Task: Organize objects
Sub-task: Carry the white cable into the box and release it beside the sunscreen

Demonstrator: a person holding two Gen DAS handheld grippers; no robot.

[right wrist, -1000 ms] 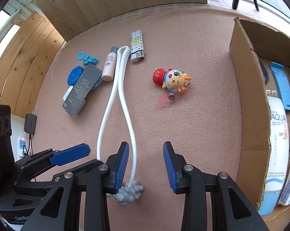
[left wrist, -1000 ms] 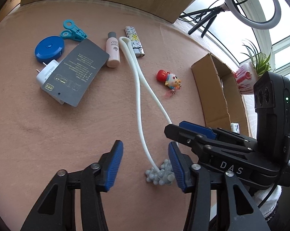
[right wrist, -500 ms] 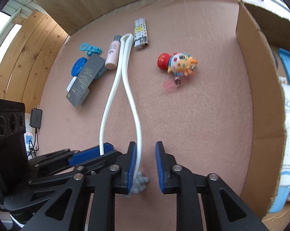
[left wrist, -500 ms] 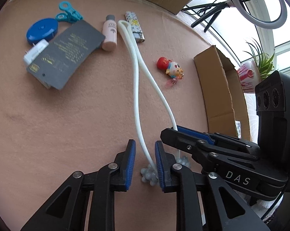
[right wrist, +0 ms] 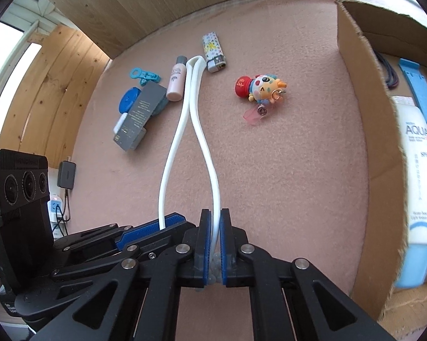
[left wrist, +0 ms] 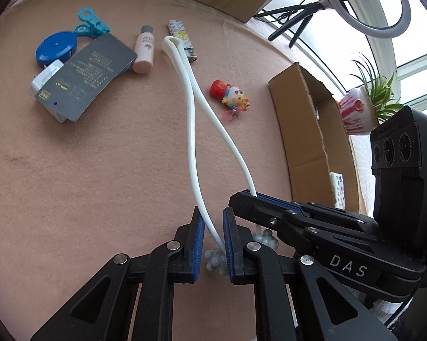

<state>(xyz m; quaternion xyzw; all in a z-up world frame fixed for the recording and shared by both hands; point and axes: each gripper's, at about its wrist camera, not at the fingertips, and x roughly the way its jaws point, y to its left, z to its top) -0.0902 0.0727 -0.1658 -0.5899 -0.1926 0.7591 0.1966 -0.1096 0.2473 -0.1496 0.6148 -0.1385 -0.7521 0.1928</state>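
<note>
- "DAS" stands in pale capitals on the black body of the right gripper [left wrist: 344,265], seen from the left wrist view.
- "AQUA" reads in blue on the white sunscreen tube [right wrist: 419,187] lying in the cardboard box [right wrist: 364,119].
- "SPF 50" sits just below that on the same tube, partly cut off at the frame edge.
- Small gold print covers the dark grey card box [left wrist: 85,75], too fine to read.
- The pink bottle [left wrist: 144,54] carries a label, also illegible.
</note>
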